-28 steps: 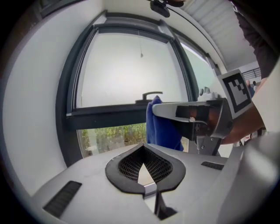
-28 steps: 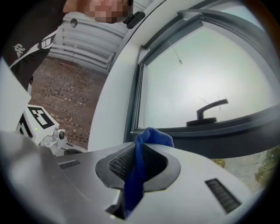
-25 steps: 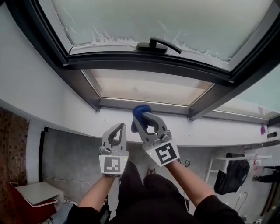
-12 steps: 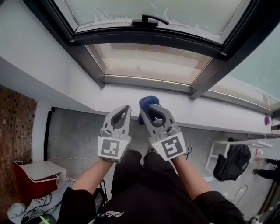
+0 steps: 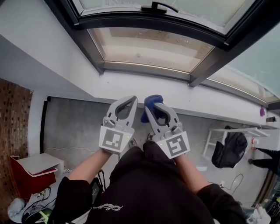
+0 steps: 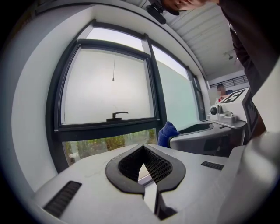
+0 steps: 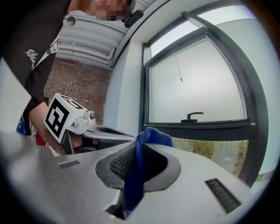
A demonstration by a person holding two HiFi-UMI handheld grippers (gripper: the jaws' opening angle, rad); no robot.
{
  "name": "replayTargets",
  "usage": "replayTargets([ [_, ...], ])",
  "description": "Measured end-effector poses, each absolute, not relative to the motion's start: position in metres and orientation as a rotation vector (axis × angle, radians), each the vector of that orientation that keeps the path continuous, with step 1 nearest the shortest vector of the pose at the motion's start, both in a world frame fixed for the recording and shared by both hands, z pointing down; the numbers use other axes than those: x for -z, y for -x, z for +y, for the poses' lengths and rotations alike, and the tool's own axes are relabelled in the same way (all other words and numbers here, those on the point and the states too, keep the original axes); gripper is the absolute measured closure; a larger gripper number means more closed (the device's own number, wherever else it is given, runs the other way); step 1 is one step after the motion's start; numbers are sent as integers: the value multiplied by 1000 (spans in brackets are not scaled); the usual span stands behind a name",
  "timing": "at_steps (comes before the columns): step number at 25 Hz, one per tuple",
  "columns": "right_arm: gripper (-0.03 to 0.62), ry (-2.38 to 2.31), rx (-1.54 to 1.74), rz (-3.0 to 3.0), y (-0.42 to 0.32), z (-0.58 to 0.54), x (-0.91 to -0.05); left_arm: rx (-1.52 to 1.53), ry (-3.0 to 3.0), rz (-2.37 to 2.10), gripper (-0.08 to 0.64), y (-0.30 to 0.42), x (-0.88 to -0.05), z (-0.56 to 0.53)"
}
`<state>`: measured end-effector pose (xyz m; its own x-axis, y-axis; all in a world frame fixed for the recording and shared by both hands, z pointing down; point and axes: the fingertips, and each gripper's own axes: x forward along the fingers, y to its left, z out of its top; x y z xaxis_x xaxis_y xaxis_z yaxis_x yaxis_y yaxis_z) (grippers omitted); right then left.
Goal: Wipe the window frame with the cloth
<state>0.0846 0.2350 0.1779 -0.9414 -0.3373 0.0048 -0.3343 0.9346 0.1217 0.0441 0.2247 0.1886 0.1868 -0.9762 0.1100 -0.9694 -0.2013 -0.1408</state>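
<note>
Holding the cloth: the right gripper (image 7: pixel 143 143) has it. The jaws are clamped down on a fold of the blue cloth (image 7: pixel 152 134), which runs down the slot between the pads and bunches into a rounded tuft just past the tips.

Left gripper: the left gripper (image 6: pixel 142 145) is closed at the tips with nothing between them. Only a thin sliver of light shows lower down between the pads.

Pairing: the two grippers are side by side and almost touching, both aimed up at the window. The left gripper's tip sits just left of the cloth tuft.

Window frame: the dark window frame (image 5: pixel 131 22) is ahead of and above both grippers, and the crossbar runs right across both gripper views.

Cloth against frame: they are apart. Both gripper views show open air between the tuft and the frame. From the head view the tuft lies over the white wall (image 5: pixel 122 85) under the window, short of the frame's bottom rail.

Panes: frosted glass above the crossbar. The pane below it is clear, with greenery beyond, straight ahead of the gripper tips.

Handle: the black handle (image 5: pixel 157 6) lies flat on the crossbar, beyond the tips and a touch to the right gripper's side.

Off to the side: a brick wall (image 5: pixel 15 127), well out to the left of the left gripper.

Arms: bare forearms and dark clothing close in behind both grippers.
</note>
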Motion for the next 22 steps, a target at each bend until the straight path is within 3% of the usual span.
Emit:
replayTargets([
  [10, 566, -766, 222, -2956, -90, 266, -187, 103, 2541, 1863, 557, -53, -203, 257],
  [22, 566, -814, 282, -2984, -116, 273, -167, 106, 2532, 1779, 557, -92, -188, 266],
])
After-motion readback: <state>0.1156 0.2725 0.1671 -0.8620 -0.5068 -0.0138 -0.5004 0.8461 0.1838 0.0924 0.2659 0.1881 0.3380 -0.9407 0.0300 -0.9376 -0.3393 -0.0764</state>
